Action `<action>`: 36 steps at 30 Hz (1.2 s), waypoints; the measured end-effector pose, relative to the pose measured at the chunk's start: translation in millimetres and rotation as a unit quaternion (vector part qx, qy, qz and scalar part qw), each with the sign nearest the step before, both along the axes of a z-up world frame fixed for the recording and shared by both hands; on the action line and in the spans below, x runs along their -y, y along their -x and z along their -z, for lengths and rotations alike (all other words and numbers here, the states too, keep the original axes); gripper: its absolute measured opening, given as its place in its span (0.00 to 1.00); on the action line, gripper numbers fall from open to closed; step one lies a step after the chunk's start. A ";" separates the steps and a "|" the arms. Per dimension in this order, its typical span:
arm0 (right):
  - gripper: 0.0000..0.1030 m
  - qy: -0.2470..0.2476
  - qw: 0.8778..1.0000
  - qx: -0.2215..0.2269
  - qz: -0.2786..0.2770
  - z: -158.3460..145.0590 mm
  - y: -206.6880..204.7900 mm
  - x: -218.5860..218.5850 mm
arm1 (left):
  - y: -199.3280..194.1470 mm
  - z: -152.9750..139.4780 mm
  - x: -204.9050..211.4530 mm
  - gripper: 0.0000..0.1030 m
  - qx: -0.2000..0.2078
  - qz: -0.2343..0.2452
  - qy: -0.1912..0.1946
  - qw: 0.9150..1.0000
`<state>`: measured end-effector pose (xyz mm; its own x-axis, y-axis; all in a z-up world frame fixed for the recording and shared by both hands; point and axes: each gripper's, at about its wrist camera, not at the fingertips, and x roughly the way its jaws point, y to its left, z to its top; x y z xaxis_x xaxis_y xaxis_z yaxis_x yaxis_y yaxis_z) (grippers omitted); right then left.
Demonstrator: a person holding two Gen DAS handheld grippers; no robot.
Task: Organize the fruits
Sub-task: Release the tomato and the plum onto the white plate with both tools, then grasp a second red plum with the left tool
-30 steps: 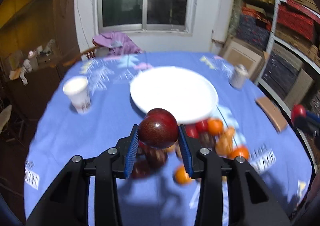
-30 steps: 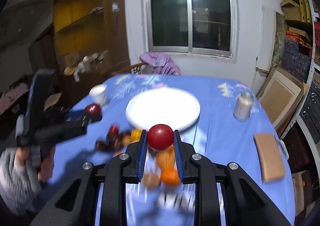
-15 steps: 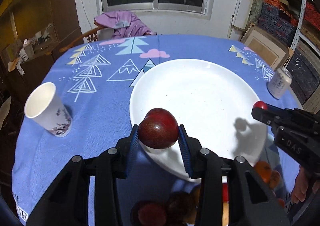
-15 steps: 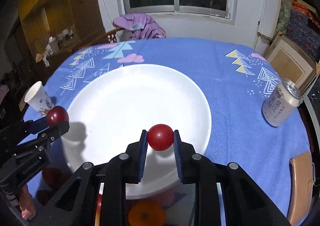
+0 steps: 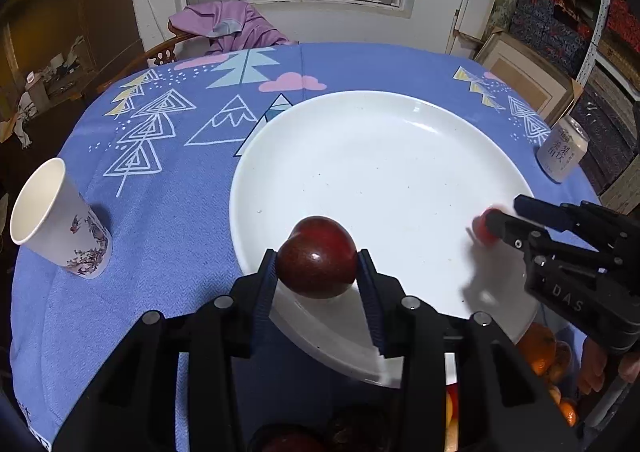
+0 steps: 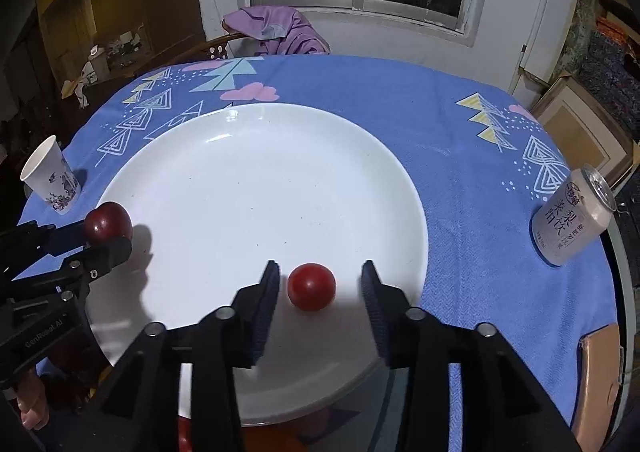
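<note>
Blue cloth printed with trees, mountains and clouds covers the round desk (image 5: 168,236) in the left wrist view, with a dark window and a purple garment over a chair behind it. A large white plate (image 5: 380,180) lies in the middle of the cloth. The left gripper (image 5: 318,272) hangs over the plate's near rim with its jaws clenched on a dark red plum (image 5: 317,257), both blue pads pressing its sides. A paper cup (image 5: 56,220) stands on the cloth to the left, well apart from the plate, and a drink can (image 5: 562,154) stands just beyond the plate's right edge. At the right the right gripper (image 5: 500,222) reaches over the plate's rim, a blurred red fruit at its tip. Oranges (image 5: 538,348) lie on the cloth under it, near the plate's edge.

From the right wrist view, the same plate (image 6: 256,180) fills the middle. The right gripper (image 6: 318,284) has its jaws opening, and a small red tomato (image 6: 311,286) sits on the plate between the pads, touching neither. At the left edge the left gripper (image 6: 106,236) holds the plum (image 6: 107,225) above the plate's rim. The cup (image 6: 50,176) stands far left, the can (image 6: 572,220) far right, and a tan board (image 6: 600,380) lies on the desk's near right edge.
</note>
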<state>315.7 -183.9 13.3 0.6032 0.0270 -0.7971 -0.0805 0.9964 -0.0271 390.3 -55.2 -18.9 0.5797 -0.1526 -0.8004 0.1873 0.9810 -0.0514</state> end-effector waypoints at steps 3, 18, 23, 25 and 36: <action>0.50 0.004 1.000 0.004 -0.002 -2.5 0.9 -0.3 | -0.7 -1.9 -0.6 0.46 0.005 -0.001 -0.001 1.000; 0.56 0.032 0.998 0.058 -0.004 -32.9 20.3 -6.8 | 22.3 -35.4 2.0 0.77 0.081 -0.009 -0.020 0.996; 0.59 0.051 0.994 0.093 -0.012 -54.3 46.4 -18.1 | 46.2 -57.7 -4.6 0.83 0.103 -0.022 -0.013 0.994; 0.65 0.073 0.990 0.119 -0.016 -63.8 66.9 -24.8 | 61.5 -63.6 -5.4 0.83 0.116 -0.020 -0.016 0.993; 0.73 0.068 0.978 0.195 -0.010 -80.6 185.2 -27.2 | 167.8 -38.1 -50.0 0.88 0.113 -0.062 0.025 0.991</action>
